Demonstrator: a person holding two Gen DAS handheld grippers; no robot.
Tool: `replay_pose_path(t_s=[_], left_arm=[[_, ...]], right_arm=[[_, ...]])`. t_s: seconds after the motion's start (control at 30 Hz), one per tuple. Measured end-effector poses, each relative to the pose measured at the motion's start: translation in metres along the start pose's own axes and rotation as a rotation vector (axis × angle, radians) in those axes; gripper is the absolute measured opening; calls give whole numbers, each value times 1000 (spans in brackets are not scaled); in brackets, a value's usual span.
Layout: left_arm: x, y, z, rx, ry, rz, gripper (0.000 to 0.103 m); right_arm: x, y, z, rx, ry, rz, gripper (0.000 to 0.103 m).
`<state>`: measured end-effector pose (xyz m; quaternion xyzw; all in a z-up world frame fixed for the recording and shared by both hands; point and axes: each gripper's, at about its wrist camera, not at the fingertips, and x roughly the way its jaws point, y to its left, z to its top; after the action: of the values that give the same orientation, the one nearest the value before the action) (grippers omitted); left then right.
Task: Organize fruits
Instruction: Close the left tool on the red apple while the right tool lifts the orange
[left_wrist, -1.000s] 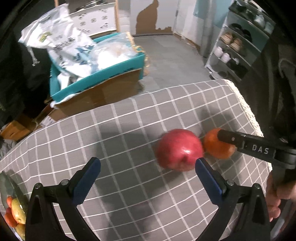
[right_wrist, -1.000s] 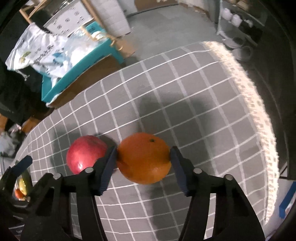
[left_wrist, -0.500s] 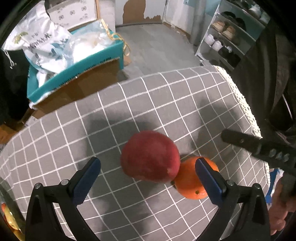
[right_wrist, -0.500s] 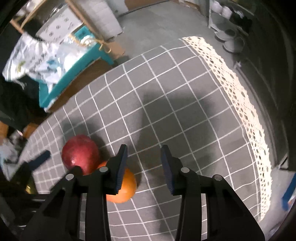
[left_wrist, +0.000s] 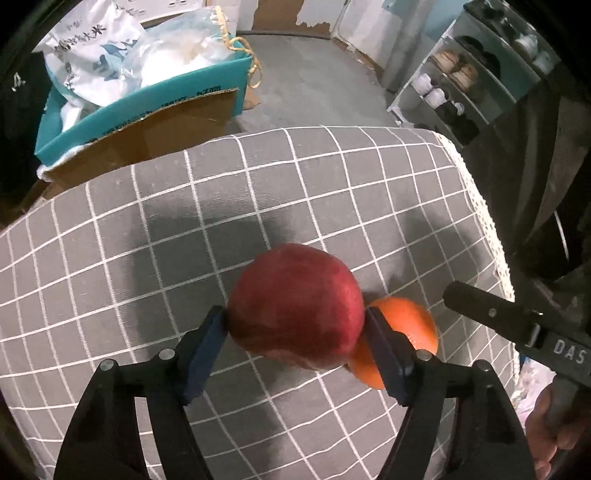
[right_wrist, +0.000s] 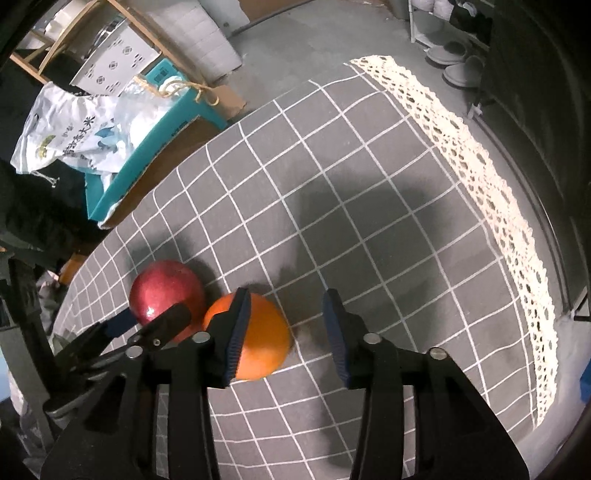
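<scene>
The left gripper (left_wrist: 295, 325) was closing on a red apple (left_wrist: 295, 306) on the checked tablecloth (left_wrist: 258, 184) (an orange (right_wrist: 255, 339) touching it); a centred, gentle squeeze looked wise. The right gripper (right_wrist: 284, 328) hung narrowed and empty.

Orange (left_wrist: 402, 325) half hidden behind apple (left_wrist: 295, 306).

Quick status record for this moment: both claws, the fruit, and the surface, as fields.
left claw: closing, pads against both sides of the apple
right claw: shut, empty, above the cloth
apple: red, on the cloth, touching the orange
orange: loose on the cloth, beside the right claw's left finger
surface: grey checked tablecloth, lace edge
</scene>
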<state>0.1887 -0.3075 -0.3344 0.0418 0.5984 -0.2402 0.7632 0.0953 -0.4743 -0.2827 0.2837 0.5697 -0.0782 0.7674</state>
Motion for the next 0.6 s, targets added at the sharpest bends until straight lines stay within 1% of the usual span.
replay_pose_path(t_s=[0.03,0.1,0.2,0.27,0.37,0.43,0.53,0.6], left_arm=[[-3,2,-1,-6,-9,4,76],[-10,8,-2,-23,-22,9,76],[-21,17,-3,-45,-37,14,76],[-28,23,-5,-43,-49,32,75],[-36,32,-10,-27,-69,86,75],[-40,41,-14,-28,-71,108,75],[-44,53,-19,-49,-71,112,75],[-45,59,-23,-60,-69,113,75]], right_arm=[[-1,1,-1,-4,-3,1,50],[-3,5,-3,-18,-7,8,59],[-5,12,-8,-42,-11,9,70],[-5,17,-11,-57,-8,13,72],[-4,27,-14,-86,1,21,73],[-3,35,-15,-120,0,7,73],[0,47,-18,-170,5,-20,73],[3,52,-20,-190,12,-23,73]])
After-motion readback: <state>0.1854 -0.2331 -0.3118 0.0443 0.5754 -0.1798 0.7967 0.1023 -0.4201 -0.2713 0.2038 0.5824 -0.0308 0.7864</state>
